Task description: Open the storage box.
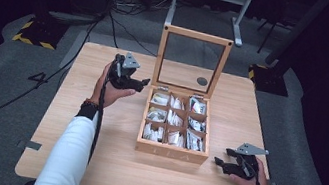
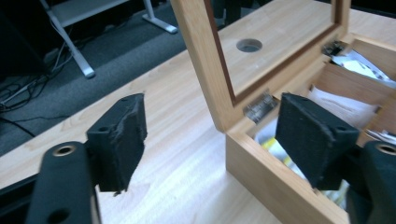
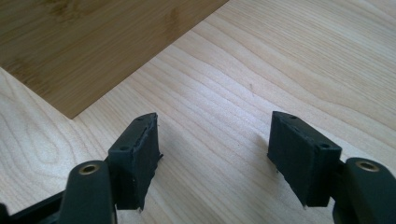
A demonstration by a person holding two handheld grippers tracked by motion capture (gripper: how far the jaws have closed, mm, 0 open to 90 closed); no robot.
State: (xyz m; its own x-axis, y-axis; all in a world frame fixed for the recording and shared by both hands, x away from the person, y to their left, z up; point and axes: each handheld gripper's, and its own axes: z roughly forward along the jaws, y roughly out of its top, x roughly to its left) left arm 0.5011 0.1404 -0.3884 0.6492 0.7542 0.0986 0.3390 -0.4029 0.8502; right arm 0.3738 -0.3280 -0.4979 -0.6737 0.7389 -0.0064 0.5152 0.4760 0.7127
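A wooden tea box [image 1: 172, 150] is sitting mid-table with its glass-paned lid [image 1: 192, 61] standing upright, so opening looks done. Its nine compartments are holding tea sachets [image 1: 174, 119], and none appears removed yet. The left gripper [image 1: 139, 83] is hovering just beside the box's far-left corner near a hinge [image 2: 259, 105], jaws spread wide and holding nothing. The right gripper [image 1: 220, 164] is resting low near the box's near-right corner, jaws likewise wide apart and empty over bare table [image 3: 261, 60].

Your left gripper [image 2: 210, 140] hangs with jaws spread wide at the wooden box's [image 2: 275, 182] hinged corner, the raised glass-paned lid [image 2: 205, 56] just beyond, paper packets [image 2: 345, 105] inside.
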